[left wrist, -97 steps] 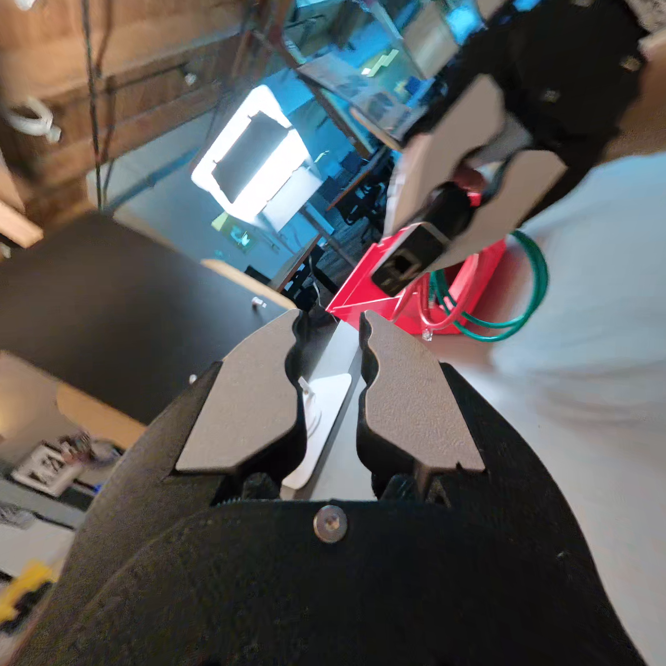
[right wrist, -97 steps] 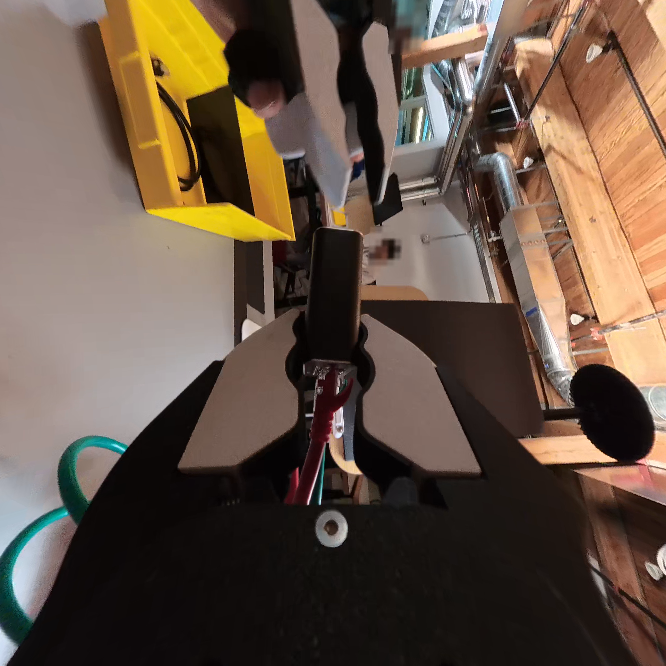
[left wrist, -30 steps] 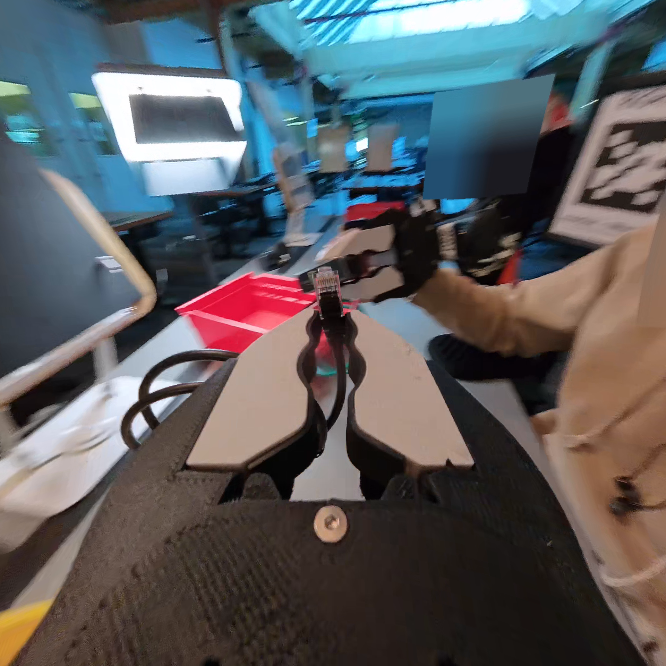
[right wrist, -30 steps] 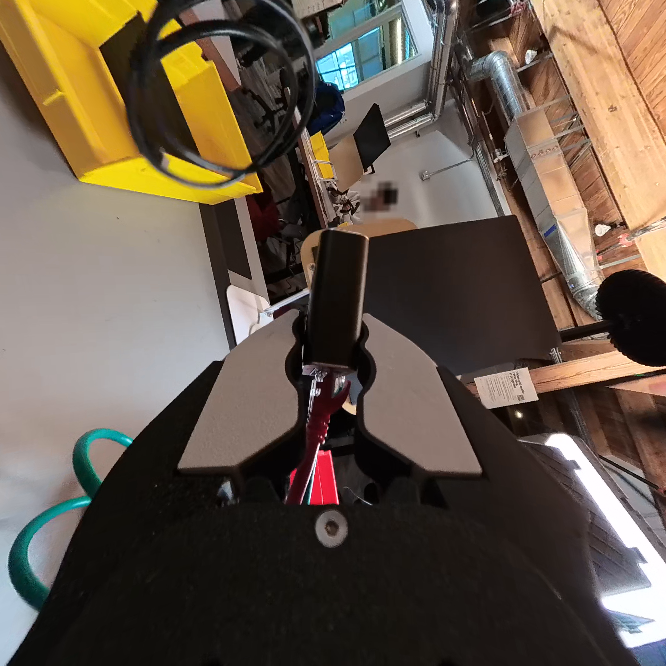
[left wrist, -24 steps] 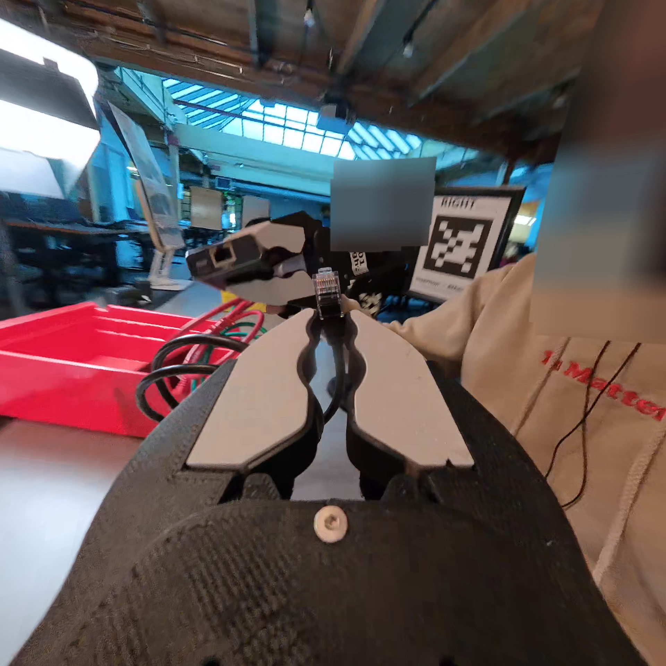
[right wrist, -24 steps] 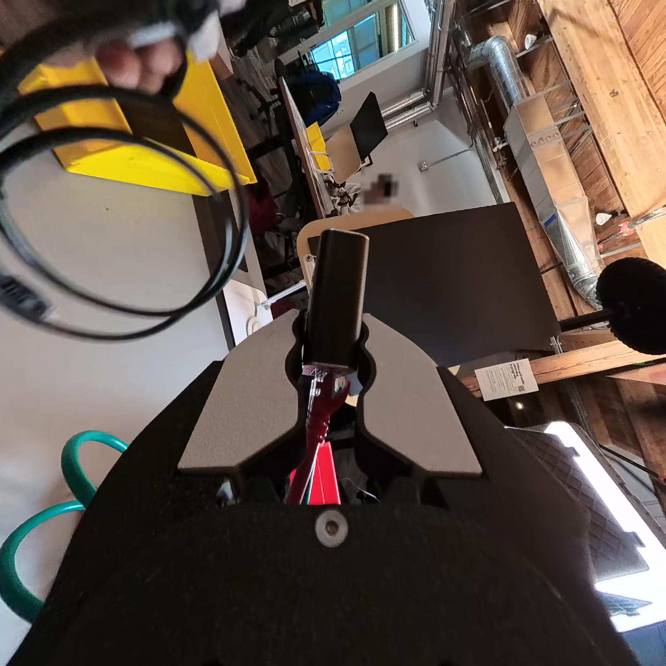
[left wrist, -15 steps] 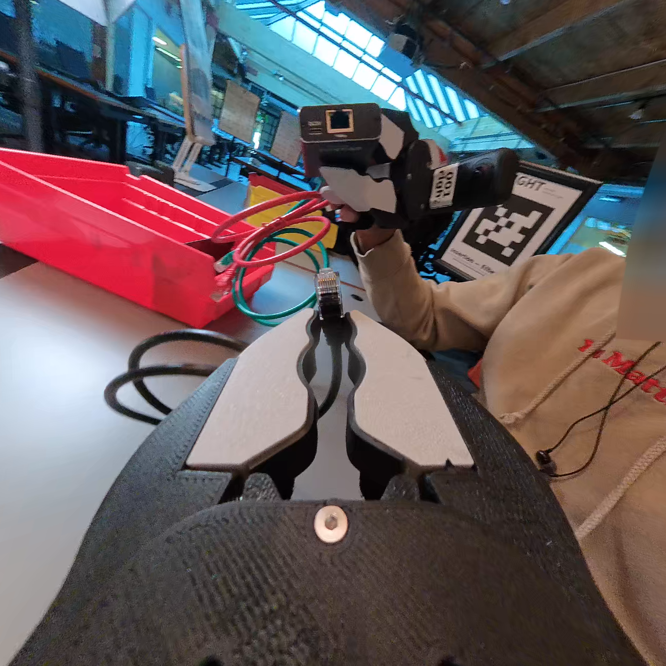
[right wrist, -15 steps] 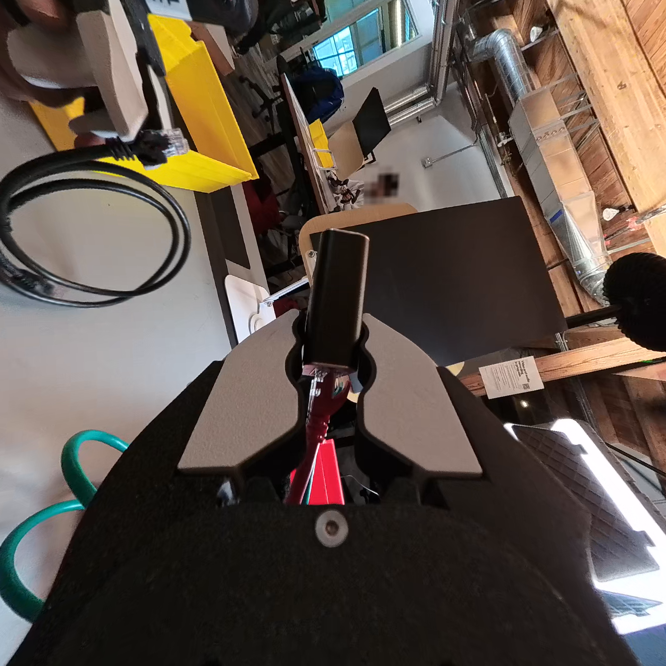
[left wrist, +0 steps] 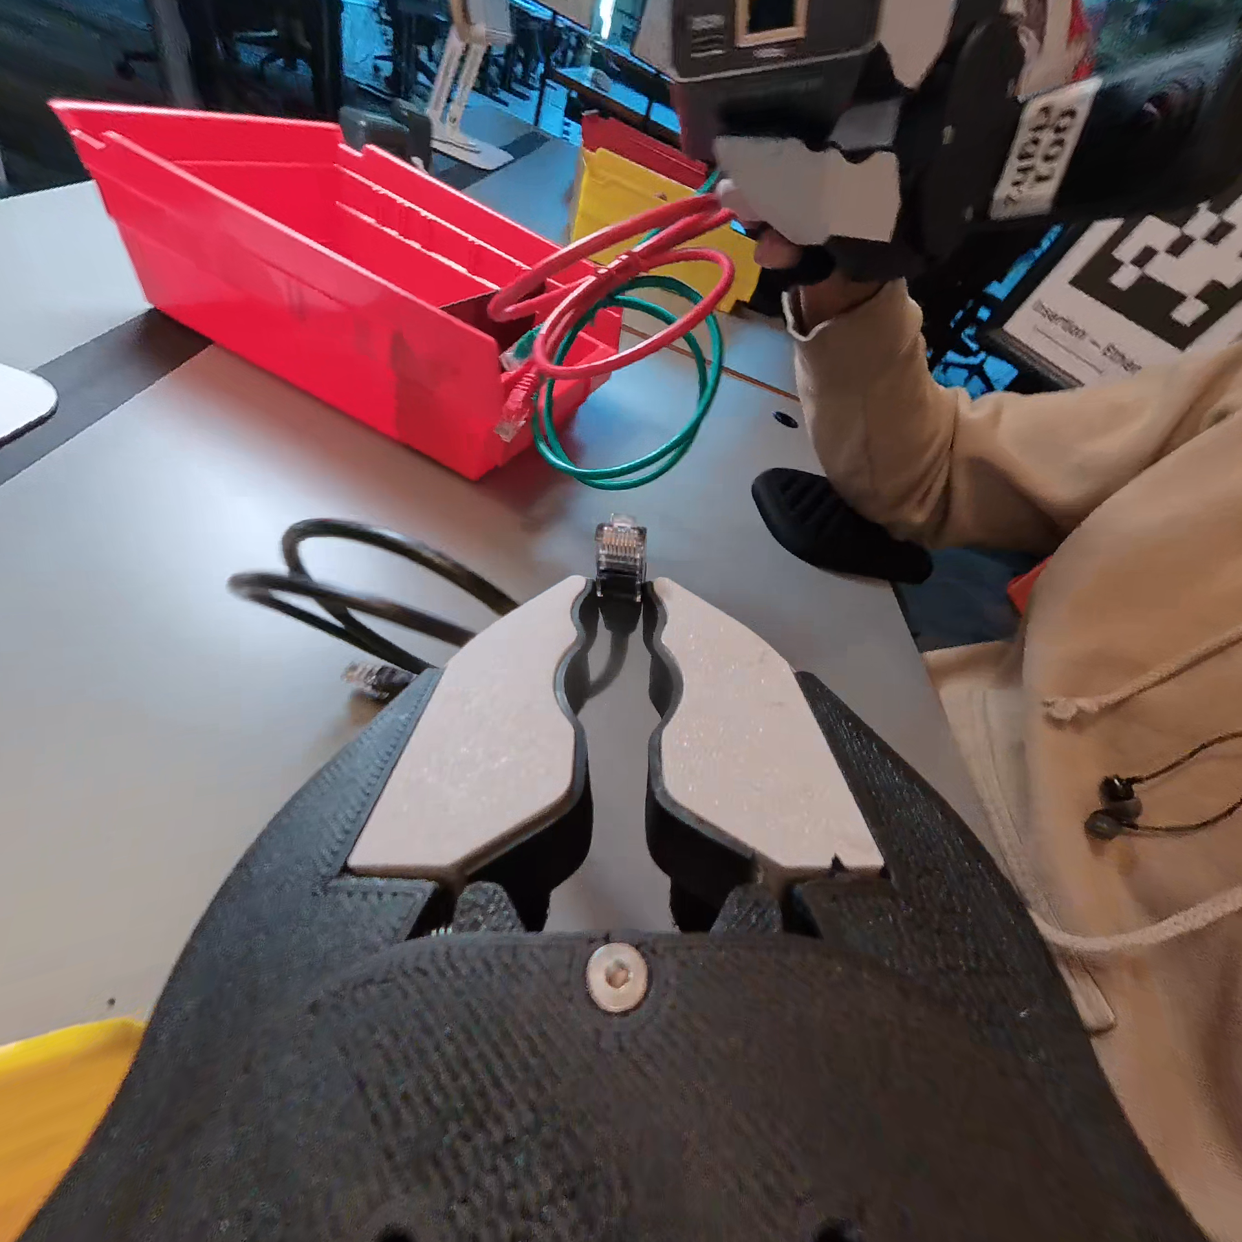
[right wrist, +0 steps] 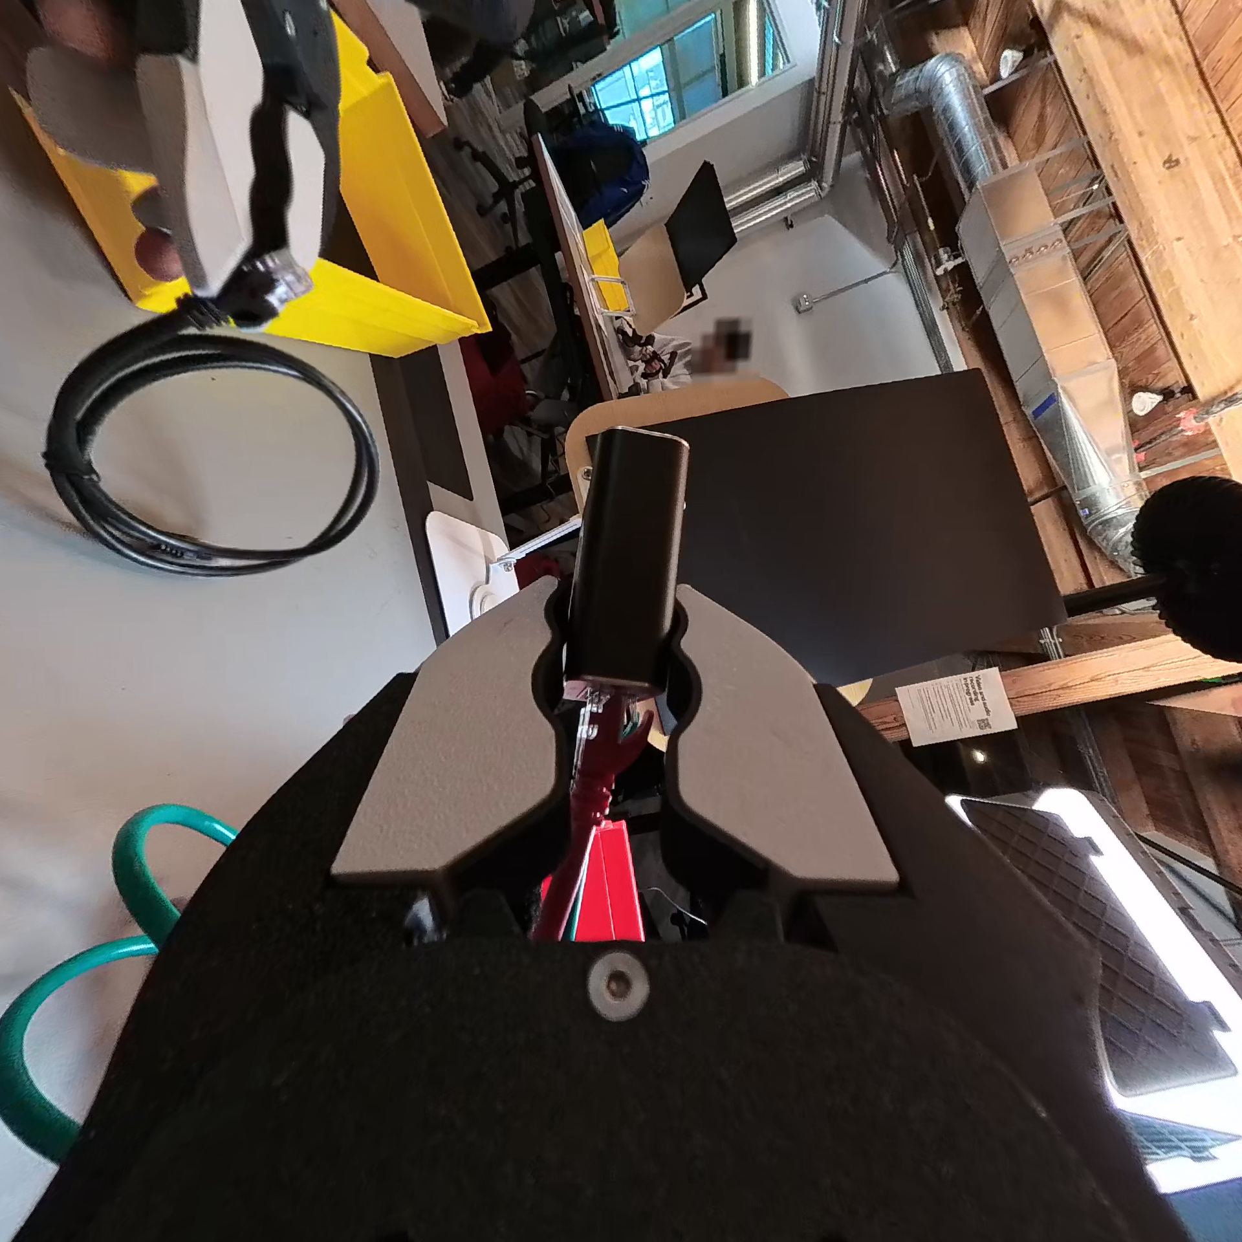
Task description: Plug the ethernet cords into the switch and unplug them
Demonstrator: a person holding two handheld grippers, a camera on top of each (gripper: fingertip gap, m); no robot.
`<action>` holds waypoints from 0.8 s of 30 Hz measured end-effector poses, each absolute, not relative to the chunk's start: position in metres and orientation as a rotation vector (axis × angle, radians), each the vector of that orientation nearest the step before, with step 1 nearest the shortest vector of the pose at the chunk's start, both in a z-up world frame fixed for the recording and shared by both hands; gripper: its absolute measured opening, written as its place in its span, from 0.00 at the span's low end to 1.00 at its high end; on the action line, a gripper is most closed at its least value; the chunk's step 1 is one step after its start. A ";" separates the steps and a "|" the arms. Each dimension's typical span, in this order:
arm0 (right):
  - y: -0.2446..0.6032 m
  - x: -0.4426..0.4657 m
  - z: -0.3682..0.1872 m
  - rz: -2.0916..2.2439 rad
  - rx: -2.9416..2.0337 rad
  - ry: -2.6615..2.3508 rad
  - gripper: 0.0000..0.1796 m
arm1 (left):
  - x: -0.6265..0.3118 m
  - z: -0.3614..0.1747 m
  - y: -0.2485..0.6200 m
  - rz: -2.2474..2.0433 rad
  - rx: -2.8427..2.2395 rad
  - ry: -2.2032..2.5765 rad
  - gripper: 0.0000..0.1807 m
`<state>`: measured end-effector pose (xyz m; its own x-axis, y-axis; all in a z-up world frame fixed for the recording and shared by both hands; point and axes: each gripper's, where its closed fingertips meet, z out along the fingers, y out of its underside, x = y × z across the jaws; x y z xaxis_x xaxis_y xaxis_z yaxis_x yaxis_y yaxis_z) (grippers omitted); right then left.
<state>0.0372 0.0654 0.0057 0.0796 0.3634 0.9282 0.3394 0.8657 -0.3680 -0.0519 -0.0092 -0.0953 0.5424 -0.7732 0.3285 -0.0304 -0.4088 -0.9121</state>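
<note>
My left gripper (left wrist: 619, 586) is shut on the black ethernet cord just behind its clear plug (left wrist: 619, 543), which points forward above the table. The cord's black coil (left wrist: 349, 591) lies on the table to the left. My right gripper (right wrist: 618, 598) is shut on the black switch (right wrist: 628, 571), held up in the air. A red cord (right wrist: 595, 759) is plugged into the switch's near end. In the left wrist view the switch (left wrist: 773, 47) is at the top, an open port facing me, with red (left wrist: 625, 296) and green (left wrist: 632, 403) cords hanging below it.
A red bin (left wrist: 302, 269) stands on the grey table (left wrist: 134, 672), with a yellow bin (left wrist: 645, 201) behind it. Another yellow bin (right wrist: 390, 201) sits beyond the black coil (right wrist: 201, 457). A person's beige sleeve (left wrist: 907, 430) fills the right side. Across from one pair of fingers to the other is roughly 15 cm.
My left gripper was open and empty 3.2 s ago; it is now shut on the black cord. Over the last second it tilted down and the switch came closer. The coil now rests on the table.
</note>
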 end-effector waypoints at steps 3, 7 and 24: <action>0.066 0.038 0.006 0.020 -0.580 -1.517 0.15 | -0.041 -0.082 -0.024 -0.983 -1.766 0.770 0.07; 0.065 0.038 0.006 0.020 -0.579 -1.519 0.15 | -0.024 -0.049 -0.061 -1.107 -1.590 0.937 0.07; 0.068 0.036 0.001 0.021 -0.590 -1.533 0.15 | -0.096 -0.128 0.000 -0.738 -2.124 0.520 0.07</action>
<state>0.0356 0.0677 0.0013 0.0667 0.3724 0.9257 0.3463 0.8614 -0.3715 -0.0957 0.0004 -0.1283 0.7438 -0.5838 0.3255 -0.1101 -0.5872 -0.8019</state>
